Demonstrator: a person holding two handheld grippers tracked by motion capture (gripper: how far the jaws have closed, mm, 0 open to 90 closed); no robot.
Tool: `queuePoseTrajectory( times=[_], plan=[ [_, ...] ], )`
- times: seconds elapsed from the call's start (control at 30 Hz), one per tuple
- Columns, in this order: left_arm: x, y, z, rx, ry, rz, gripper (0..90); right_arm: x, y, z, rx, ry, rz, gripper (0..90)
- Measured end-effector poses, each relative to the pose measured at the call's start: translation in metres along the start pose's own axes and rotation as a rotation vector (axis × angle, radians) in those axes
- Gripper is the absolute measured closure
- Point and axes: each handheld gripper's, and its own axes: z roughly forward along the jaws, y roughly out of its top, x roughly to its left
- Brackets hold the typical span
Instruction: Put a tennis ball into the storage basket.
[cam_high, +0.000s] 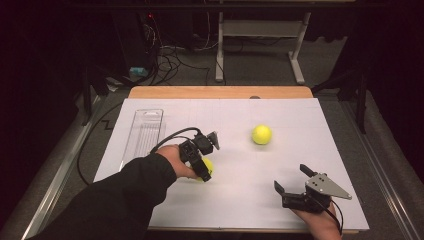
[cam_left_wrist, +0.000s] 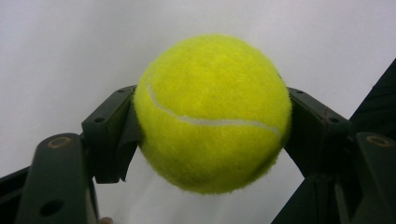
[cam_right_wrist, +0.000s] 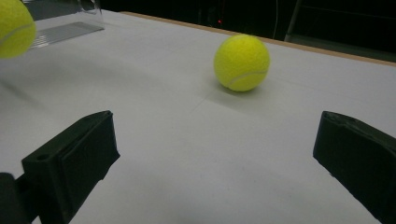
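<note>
— Which fuzzy yellow-green tennis ball (cam_left_wrist: 212, 112) is off the table?
— The one pinched on both sides between black jaws, its white seam curving across the face
— And the second fuzzy yellow-green tennis ball (cam_high: 261, 134)?
— Resting free on the white sheet, well apart from the first, toward the far side, seam low on its right

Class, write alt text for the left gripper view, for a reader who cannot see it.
A yellow tennis ball is clamped between the two black jaws of the left claw, one jaw pressing each side. Behind it lies a plain white table surface.
</note>
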Motion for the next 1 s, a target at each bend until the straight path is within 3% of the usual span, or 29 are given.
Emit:
queuePoseTrajectory(
  times=[0.37,0.67,1.0],
  plan=[
    [0.034,-0.026,-0.032,0.003,0.025,-0.083,26.8,0.001,0.0,0.0,0.003,0.001,-0.001,0.0],
    [0.069,-0.052,-0.057,-0.017,0.046,-0.182,26.8,0.001,0.0,0.0,0.003,0.001,-0.002,0.0],
    [0.096,-0.071,-0.068,-0.004,0.056,-0.26,26.8,0.001,0.0,0.0,0.005,0.001,-0.004,0.0]
  ],
)
